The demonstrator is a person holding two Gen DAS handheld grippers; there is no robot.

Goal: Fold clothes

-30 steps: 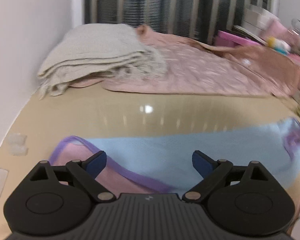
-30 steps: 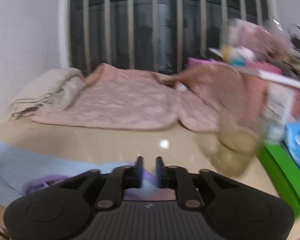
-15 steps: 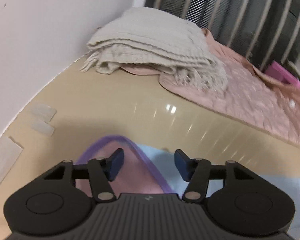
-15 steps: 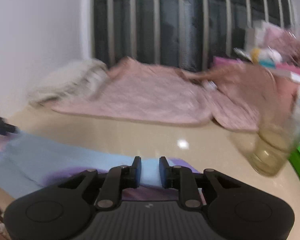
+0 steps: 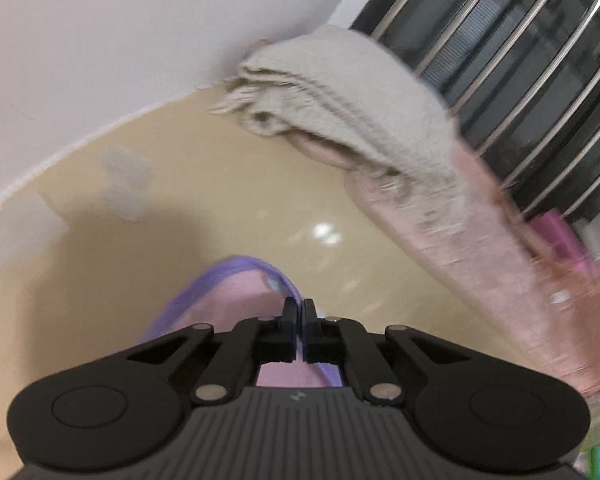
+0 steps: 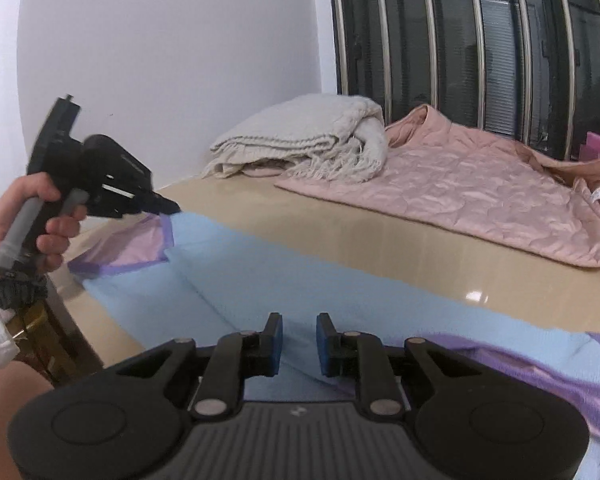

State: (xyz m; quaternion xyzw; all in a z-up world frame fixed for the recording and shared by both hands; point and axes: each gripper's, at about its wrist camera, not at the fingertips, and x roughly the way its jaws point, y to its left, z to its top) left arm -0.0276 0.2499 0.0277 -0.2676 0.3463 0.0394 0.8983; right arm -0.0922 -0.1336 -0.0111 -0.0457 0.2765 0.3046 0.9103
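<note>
Right gripper (image 6: 298, 342): jaws part-closed, blue garment (image 6: 300, 280) lies between them; can't tell if pads pinch it.
Left gripper (image 5: 298, 312): just clamped on garment's purple-trimmed corner (image 5: 278, 280).
Garment: spread flat across beige worktop (image 6: 420, 240), near edge.
Tip: lift both ends together, keep cloth taut & level, match edges before laying down.
Behind: grey blanket (image 6: 300, 140) and pink quilt (image 6: 460, 184), well apart.
</note>
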